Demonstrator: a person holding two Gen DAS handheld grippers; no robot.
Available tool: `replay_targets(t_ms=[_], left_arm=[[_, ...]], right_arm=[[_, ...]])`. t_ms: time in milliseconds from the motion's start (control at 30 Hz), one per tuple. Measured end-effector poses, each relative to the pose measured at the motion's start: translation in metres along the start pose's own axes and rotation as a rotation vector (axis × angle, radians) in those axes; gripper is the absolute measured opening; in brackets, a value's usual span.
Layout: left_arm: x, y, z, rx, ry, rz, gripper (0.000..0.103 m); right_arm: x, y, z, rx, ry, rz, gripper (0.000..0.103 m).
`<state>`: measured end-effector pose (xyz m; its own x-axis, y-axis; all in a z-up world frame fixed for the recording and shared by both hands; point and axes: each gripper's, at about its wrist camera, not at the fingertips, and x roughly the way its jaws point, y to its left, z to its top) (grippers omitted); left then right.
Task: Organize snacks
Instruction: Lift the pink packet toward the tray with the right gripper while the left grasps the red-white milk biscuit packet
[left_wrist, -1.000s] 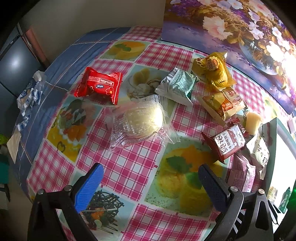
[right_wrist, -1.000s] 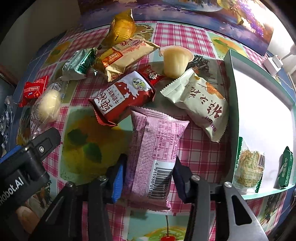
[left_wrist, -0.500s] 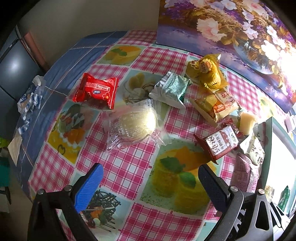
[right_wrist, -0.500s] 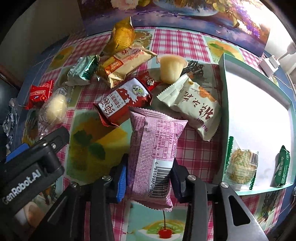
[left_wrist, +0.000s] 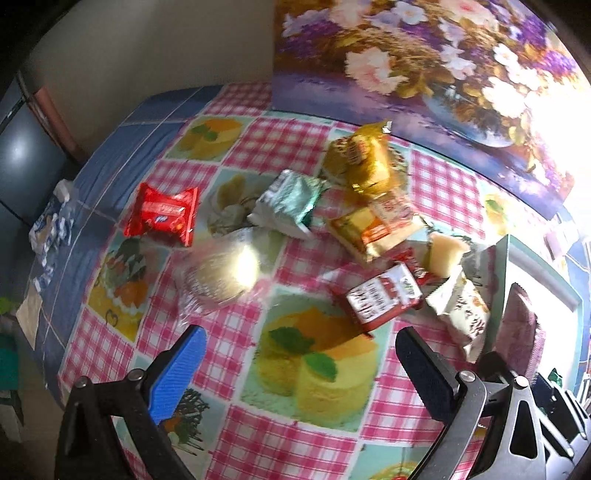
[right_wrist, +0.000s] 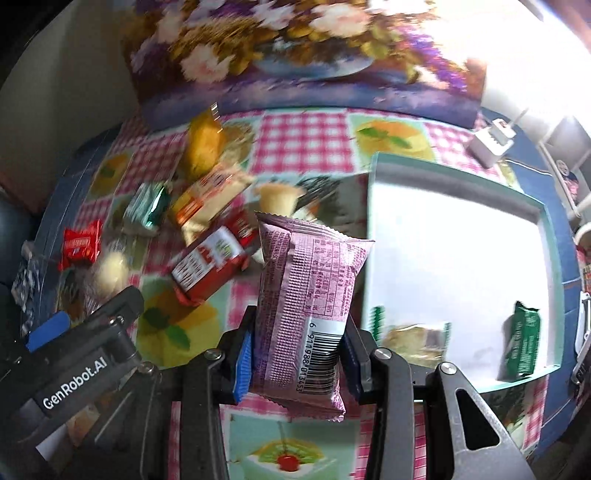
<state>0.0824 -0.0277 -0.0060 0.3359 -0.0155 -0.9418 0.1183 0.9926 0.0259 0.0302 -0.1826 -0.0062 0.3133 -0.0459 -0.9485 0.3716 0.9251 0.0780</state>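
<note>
Pink packet (right_wrist: 306, 306), red wrapper (left_wrist: 162, 214), pink-checked tablecloth (left_wrist: 258, 443) with fruit squares, seemingly teal-rimmed white tray (right_wrist: 550, 258).

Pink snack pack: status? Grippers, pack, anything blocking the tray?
Right gripper shut on pink pack, lifted beside tray. Left gripper open, empty. Two packets in tray; middle free.

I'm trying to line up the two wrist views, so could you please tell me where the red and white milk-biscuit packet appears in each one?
Left wrist: the red and white packet lies right of centre on the tablecloth, beyond the open left gripper.
Right wrist: the packet lies left of centre, beside the pink packet that the right gripper holds.
Shared landmark: the jelly cup, just beyond the packet in both.
</note>
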Motion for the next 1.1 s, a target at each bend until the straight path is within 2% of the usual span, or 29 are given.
replay_targets(t_ms=[267,467,667,833,1100], left_arm=[[0.009,-0.046,0.009,0.066,0.031,-0.024,0.103],[0.028,-0.066,0.02,0.048,0.059,-0.041,0.103],[0.051,-0.065,0.03,0.007,0.073,0.014,0.103],[0.074,-0.057,0.034,-0.064,0.109,0.001,0.103],[0.1,-0.051,0.031,-0.098,0.147,0.008,0.102]], right_arm=[[-0.006,-0.049,0.012,0.101,-0.022,-0.045,0.042],[0.001,-0.082,0.018,0.177,-0.015,-0.084,0.042],[0.009,-0.098,0.019,0.21,0.002,-0.109,0.042],[0.014,-0.096,0.018,0.205,0.013,-0.12,0.042],[0.018,-0.094,0.019,0.195,0.028,-0.139,0.042]])
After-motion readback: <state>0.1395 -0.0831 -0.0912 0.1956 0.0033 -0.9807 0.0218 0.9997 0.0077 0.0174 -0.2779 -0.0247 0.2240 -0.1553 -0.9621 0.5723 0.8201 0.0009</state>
